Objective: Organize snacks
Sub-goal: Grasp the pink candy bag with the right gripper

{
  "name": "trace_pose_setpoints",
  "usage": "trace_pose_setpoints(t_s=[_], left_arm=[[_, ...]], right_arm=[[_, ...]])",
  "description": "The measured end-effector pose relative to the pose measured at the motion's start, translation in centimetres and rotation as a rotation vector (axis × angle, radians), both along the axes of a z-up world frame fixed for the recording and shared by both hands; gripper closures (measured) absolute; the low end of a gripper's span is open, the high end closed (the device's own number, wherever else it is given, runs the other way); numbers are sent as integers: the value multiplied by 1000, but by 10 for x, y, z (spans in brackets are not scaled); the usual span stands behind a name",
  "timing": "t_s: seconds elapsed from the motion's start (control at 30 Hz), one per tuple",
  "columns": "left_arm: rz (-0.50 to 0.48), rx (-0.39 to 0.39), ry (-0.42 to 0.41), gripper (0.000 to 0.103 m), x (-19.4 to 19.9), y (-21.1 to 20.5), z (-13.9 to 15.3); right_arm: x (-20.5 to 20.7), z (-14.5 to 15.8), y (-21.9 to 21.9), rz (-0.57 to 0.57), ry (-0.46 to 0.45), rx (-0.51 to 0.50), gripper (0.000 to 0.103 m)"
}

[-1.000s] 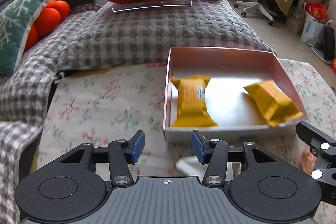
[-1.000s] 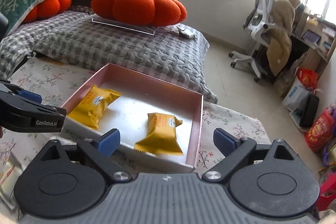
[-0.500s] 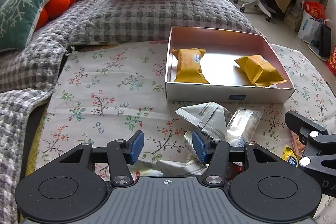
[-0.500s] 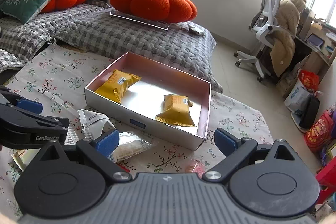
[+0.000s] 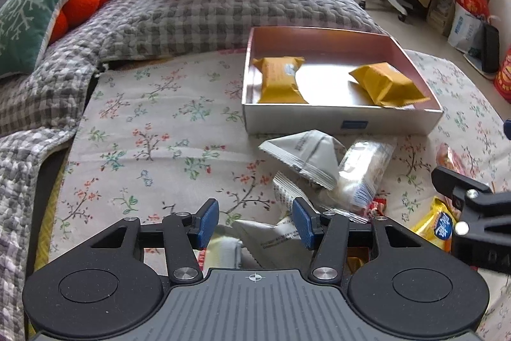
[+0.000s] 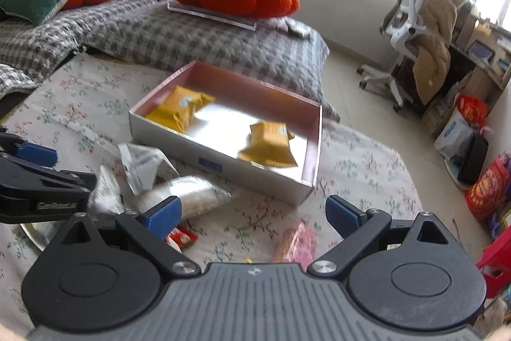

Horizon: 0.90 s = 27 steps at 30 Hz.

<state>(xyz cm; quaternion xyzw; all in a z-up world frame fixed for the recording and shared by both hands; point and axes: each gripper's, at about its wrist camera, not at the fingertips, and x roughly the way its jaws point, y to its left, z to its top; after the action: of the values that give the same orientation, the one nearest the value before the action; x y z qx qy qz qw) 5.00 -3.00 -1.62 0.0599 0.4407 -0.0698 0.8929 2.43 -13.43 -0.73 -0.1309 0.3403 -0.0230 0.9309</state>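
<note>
Two yellow foil-wrapped snack packs already lie inside the shallow white cardboard box with the pink inner walls (image 5: 341, 122): one yellow pack at the box's left end (image 5: 281, 80) and another yellow pack toward its right end (image 5: 388, 84), well apart, with bare floor between them. So I judge the sorting begun but far from finished. Outside the box, on the floral bedsheet (image 5: 143, 130), a loose heap waits: a grey-white triangular foil packet (image 5: 306, 154) just in front of the box wall, a clear plastic pouch of pale snack (image 5: 361, 174) touching it, a small red-wrapped candy (image 6: 180, 237), a pink-and-orange wrapped snack (image 6: 295, 240) and a yellow packet with a blue round label (image 5: 439, 227).

My left gripper (image 5: 255, 222) stands partly open with nothing pinched, above crumpled white wrappers at the near edge of the heap. My right gripper (image 6: 252, 213) is spread wide and empty too, hovering between the clear pouch and the pink-and-orange snack.

Compared with a second ago, both cameras have drawn back from the box: then it filled the view and the heap was almost hidden beneath my fingers; now the whole pile shows and the box sits farther off. The two packs inside have not shifted.
</note>
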Motion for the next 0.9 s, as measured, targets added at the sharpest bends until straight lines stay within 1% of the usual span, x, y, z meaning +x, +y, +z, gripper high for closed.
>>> trace_pose_setpoints(t_s=[0.1,0.2,0.37,0.57,0.83,0.9], left_arm=[[-10,22,-17,52,-1,-5,1],[-29,-7,-7,52,-1,-8,3],[-47,25,-25,49,-3,-13,3],[-45,21,-14,49,0,-10,-1],[-49,24,-16,47,2,-10,-3],[-48,24,-16,46,3,-8,-2]], right_arm=[[7,-9,-14,-30,57,48,8],[14,-19,-24,-65,113,102,10],[20,-28,-34,-95,167,168,10],[32,-40,-49,-153,233,256,14],[45,-52,-57,-188,272,297,20],[48,-55,-56,-187,275,282,20]])
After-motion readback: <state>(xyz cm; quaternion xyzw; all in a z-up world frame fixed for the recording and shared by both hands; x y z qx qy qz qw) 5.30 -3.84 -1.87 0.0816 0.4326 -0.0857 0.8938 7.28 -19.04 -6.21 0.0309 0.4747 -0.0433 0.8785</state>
